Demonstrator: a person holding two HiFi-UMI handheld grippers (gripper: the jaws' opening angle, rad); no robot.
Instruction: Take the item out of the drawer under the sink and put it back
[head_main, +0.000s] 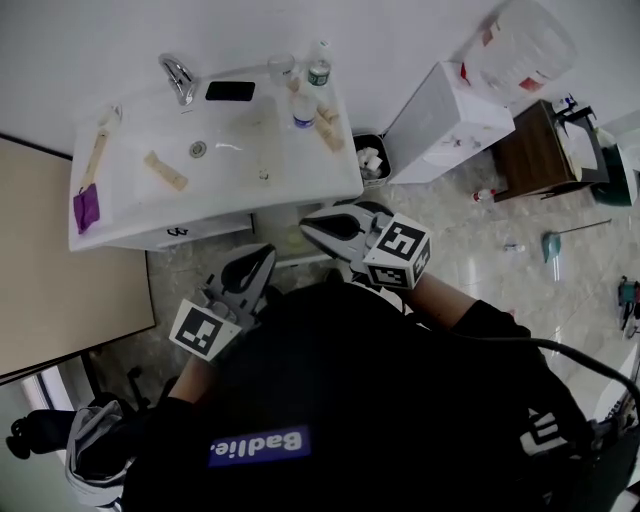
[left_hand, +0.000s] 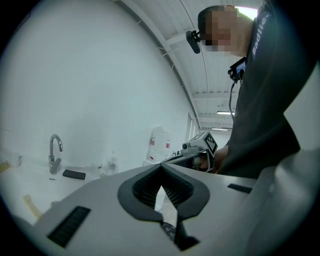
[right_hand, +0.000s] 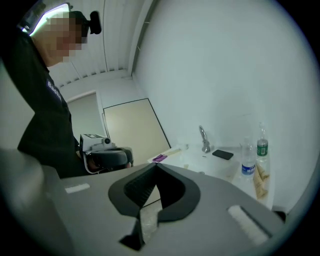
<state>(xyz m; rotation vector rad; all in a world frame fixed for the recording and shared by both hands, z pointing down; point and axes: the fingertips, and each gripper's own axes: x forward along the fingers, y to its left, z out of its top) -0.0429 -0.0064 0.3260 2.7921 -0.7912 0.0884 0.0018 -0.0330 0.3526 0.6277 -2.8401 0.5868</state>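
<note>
From the head view, the white sink (head_main: 215, 150) lies below and ahead of me. Under its front edge shows a white drawer front (head_main: 190, 233), which looks closed; no item from it is in sight. My left gripper (head_main: 267, 252) is held low in front of the drawer, jaws together and holding nothing. To its right, my right gripper (head_main: 306, 228) hovers just under the sink's rim, also shut and holding nothing. In the left gripper view the left gripper (left_hand: 161, 167) has its tips meeting, with the right gripper (left_hand: 201, 145) beyond. The right gripper view shows the right gripper (right_hand: 155, 166) closed too.
On the sink top are a faucet (head_main: 178, 78), a black phone (head_main: 230, 91), two bottles (head_main: 318, 66), a wooden brush (head_main: 97, 150) and a purple item (head_main: 86, 207). A small bin (head_main: 371, 158) and a toilet (head_main: 440, 120) stand to the right, and a beige panel (head_main: 60, 270) to the left.
</note>
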